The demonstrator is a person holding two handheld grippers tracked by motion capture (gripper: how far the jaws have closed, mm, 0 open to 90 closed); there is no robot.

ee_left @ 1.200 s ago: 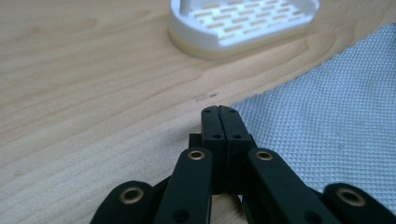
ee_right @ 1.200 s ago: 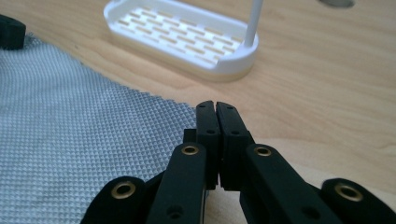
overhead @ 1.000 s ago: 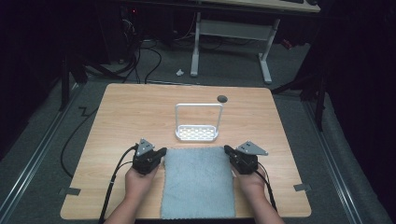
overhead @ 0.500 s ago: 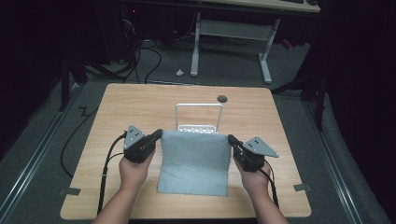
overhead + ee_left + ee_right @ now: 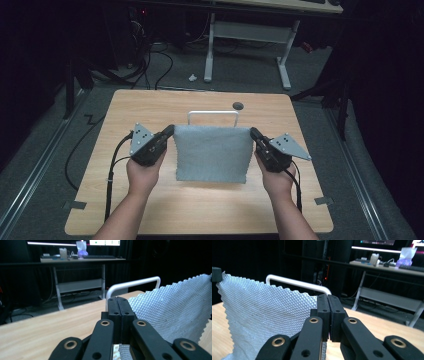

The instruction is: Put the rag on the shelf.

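A grey-blue waffle-weave cloth (image 5: 212, 154) hangs stretched above the wooden table (image 5: 150, 107), held by its two upper corners. My left gripper (image 5: 171, 131) is shut on the cloth's upper left corner, my right gripper (image 5: 253, 132) on its upper right corner. In the left gripper view the closed jaws pinch the cloth (image 5: 175, 312), which spreads off to the right. The right gripper view has the cloth (image 5: 264, 315) spreading left from its closed jaws. Behind the cloth stands a white wire rack (image 5: 213, 114), its base hidden by the cloth.
A small dark round hole (image 5: 238, 105) sits near the table's far edge. Cables trail from both grippers over the near table. Beyond the table stand a white-legged desk (image 5: 250, 37) and floor cables.
Both hands have risen and lifted the cloth off the table. It lay flat a second ago and now hangs from its top corners in front of the rack.
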